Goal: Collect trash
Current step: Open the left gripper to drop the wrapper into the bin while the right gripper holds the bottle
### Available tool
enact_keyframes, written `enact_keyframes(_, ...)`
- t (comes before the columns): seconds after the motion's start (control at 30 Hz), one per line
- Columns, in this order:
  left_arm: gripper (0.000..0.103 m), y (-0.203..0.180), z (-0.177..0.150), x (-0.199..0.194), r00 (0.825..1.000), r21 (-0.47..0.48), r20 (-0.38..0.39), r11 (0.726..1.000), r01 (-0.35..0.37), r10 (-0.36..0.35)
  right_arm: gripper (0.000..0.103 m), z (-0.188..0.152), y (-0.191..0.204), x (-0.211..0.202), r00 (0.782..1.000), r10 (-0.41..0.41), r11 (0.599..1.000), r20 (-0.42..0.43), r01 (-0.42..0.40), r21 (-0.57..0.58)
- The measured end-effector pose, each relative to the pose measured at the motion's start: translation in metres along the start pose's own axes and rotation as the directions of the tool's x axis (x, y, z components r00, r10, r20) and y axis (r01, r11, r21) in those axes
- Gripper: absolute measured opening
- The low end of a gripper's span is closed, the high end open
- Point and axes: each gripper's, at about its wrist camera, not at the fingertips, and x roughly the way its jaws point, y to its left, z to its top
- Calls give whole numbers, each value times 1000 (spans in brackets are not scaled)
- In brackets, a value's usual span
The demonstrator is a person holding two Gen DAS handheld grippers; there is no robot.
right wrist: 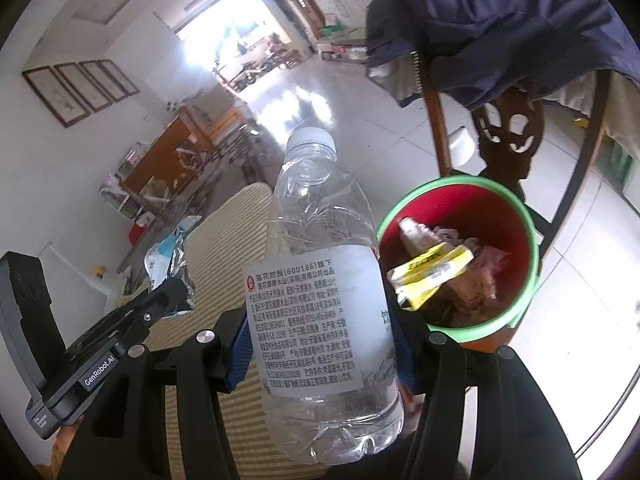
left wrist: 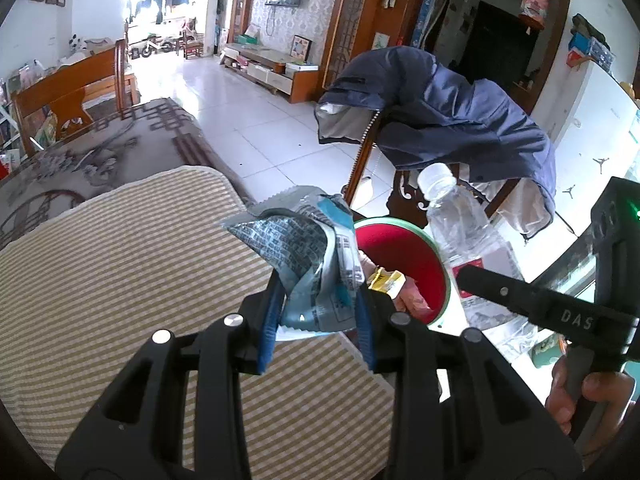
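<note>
My left gripper [left wrist: 320, 312] is shut on a crumpled silver-blue snack wrapper [left wrist: 304, 252] and holds it above the striped table mat, just left of the red bin [left wrist: 416, 256] with a green rim. My right gripper [right wrist: 320, 352] is shut on an empty clear plastic bottle [right wrist: 320, 280] with a white label, held upright beside the bin [right wrist: 500, 216]. The bin holds a yellow packet [right wrist: 432, 272] and other wrappers. The bottle [left wrist: 460, 224] and right gripper show in the left wrist view; the wrapper [right wrist: 172, 256] and left gripper show in the right wrist view.
A striped beige mat [left wrist: 132, 264] covers the table's near end, over a grey patterned cloth [left wrist: 100, 152]. A wooden chair [left wrist: 400, 196] draped with a dark blue jacket [left wrist: 440, 112] stands right behind the bin. White tiled floor [left wrist: 256, 120] lies beyond.
</note>
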Motion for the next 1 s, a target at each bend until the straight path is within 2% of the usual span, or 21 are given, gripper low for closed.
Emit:
enact_keyframes(0.27,32,-16,10,13,1000,23,-5,999,28,-28,55,11,-21,-12,999,-30,999,39,29,31)
enact_keyframes(1.0,32,-39,21,60,994,39,-77,996,82,-79,55,21,-56,-17,994,-93,991,59,86,107)
